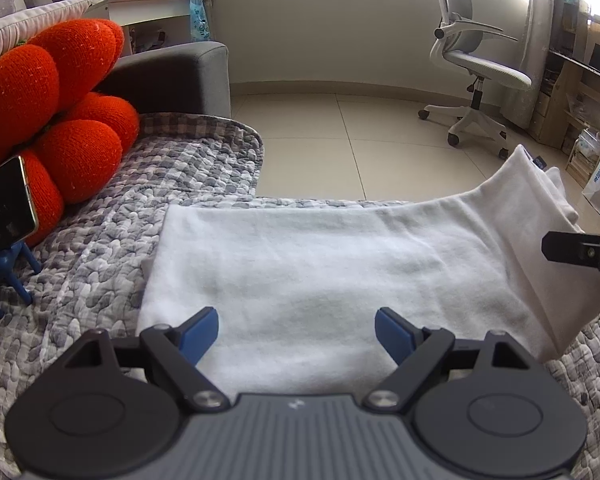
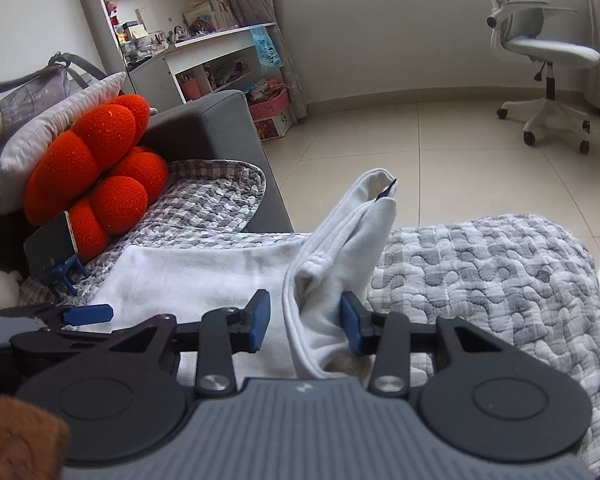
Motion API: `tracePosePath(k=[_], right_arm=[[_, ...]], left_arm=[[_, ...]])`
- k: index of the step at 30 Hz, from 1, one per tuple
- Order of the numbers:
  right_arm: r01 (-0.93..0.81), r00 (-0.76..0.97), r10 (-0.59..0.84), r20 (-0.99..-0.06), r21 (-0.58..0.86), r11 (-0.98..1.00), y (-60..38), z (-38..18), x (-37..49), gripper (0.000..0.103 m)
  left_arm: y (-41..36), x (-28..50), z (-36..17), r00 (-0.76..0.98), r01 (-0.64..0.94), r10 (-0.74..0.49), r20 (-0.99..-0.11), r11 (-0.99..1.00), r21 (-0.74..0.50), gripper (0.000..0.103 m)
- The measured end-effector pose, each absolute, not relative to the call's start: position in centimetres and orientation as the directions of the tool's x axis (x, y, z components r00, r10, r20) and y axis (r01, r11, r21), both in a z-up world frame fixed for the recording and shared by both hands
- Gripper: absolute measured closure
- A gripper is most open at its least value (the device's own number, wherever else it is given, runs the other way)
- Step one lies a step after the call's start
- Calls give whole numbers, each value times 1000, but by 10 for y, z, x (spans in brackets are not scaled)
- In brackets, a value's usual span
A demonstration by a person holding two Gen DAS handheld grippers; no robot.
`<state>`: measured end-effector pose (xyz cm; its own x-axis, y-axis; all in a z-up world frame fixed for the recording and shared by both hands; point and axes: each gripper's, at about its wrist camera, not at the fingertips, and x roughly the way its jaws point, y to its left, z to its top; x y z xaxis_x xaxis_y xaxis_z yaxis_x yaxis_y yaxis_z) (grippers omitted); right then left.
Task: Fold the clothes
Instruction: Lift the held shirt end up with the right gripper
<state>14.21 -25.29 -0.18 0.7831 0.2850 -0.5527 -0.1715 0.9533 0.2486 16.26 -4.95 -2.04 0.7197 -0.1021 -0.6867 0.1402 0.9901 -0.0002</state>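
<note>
White garment (image 2: 340,248) fold within parted right gripper (image 2: 306,326) shows right-wrist only; left gripper (image 1: 296,334) spread.

A grey-and-white quilted cover (image 1: 204,168) is spread over the grey sofa (image 2: 220,120). On the cover lie a white garment (image 1: 300,264), an orange flower-shaped cushion (image 1: 60,120) and a phone (image 1: 4,204) on a blue stand (image 1: 8,272).

Two close wrist views angled down, sharing white garment (image 1: 300,264), red cushion (image 2: 96,168), chair (image 1: 476,60).
</note>
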Motion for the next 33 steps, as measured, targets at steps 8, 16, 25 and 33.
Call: tracePosePath(k=[8,16,25,33], right_arm=[[-179,802,250,-542,181,967,-242,-9,140,55],[86,739,279,-613,496,864,-312,-34,149,41],[168,681,523,-513,805,569,-385,-68,145,66],[90,708,518,-481,788,608,-368,-62,153,77]], left_arm=[[-44,165,-23,705,127,-114,-700,991,-35,17],[-42,167,-24,700,128,-115,-705,991,-34,16],[-42,168,-26,698,134,-112,-707,991,-24,16],[-55,183,-21,734,108,-77,-675,994,4,15]])
